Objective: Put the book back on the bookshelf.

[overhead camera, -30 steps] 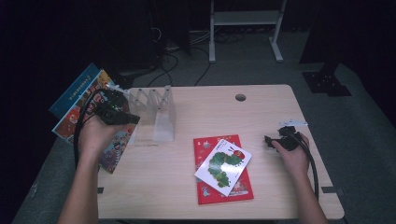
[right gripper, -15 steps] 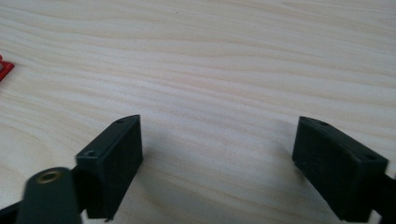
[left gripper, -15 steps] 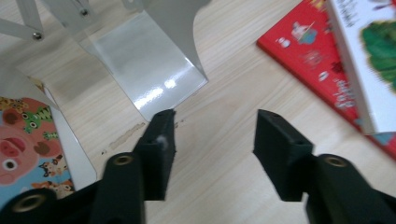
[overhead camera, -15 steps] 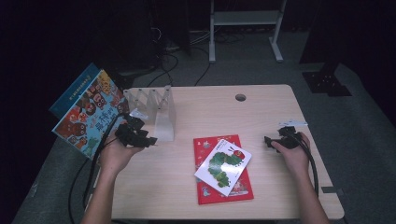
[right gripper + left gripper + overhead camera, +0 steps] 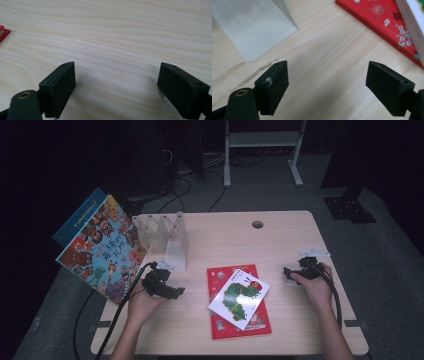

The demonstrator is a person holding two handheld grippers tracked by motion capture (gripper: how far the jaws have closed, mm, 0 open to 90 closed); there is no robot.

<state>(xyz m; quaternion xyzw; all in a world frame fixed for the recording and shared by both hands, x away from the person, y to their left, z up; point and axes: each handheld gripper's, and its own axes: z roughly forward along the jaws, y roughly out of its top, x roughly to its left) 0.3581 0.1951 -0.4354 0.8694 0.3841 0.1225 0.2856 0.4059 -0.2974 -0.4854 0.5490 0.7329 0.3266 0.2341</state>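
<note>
Since a second ago the left gripper (image 5: 176, 291) has come away from the colourful picture book (image 5: 102, 249), which now leans free against the clear book rack (image 5: 170, 237) at the table's left edge. The gripper has moved down and right onto bare wood, near the rack's foot (image 5: 249, 27). Jaws spread wide, nothing between them. In the left gripper view the red book (image 5: 384, 23) lies ahead to the right, apart from the jaws.

On the high view the caterpillar book (image 5: 239, 297) lies tilted on top of the red book, mid-table.

Right gripper (image 5: 287, 271) rests low over the light wooden table (image 5: 280, 240), right of the books. Jaws released, holding nothing.
</note>
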